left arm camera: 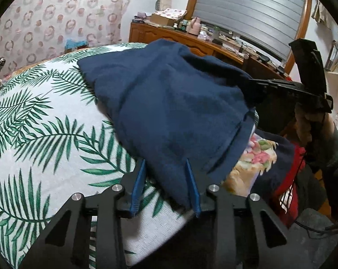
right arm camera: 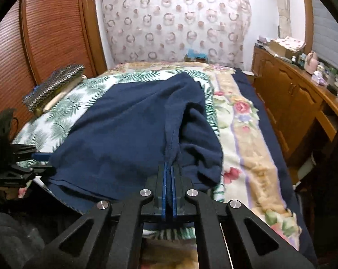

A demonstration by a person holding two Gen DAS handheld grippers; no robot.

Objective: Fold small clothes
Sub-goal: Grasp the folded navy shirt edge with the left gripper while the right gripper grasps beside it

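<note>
A navy blue fleece garment [left arm camera: 169, 103] lies bunched on the palm-leaf sheet [left arm camera: 39, 121] of the bed. My left gripper [left arm camera: 165, 163] is open, its blue fingers [left arm camera: 138, 179] straddling the garment's near corner. My right gripper [right arm camera: 169, 168] is shut on the garment's hem [right arm camera: 133, 125] and lifts that edge off the bed. The right gripper also shows at the right of the left wrist view [left arm camera: 254, 83], clamped on the cloth. The left gripper shows at the left edge of the right wrist view [right arm camera: 37, 157].
A floral blanket [right arm camera: 247, 134] covers the bed's right side. A wooden dresser [right arm camera: 287, 98] with clutter stands to the right. A studded cushion [right arm camera: 54, 85] lies by the wooden wardrobe [right arm camera: 45, 29] at left. A patterned curtain [right arm camera: 175, 22] hangs behind.
</note>
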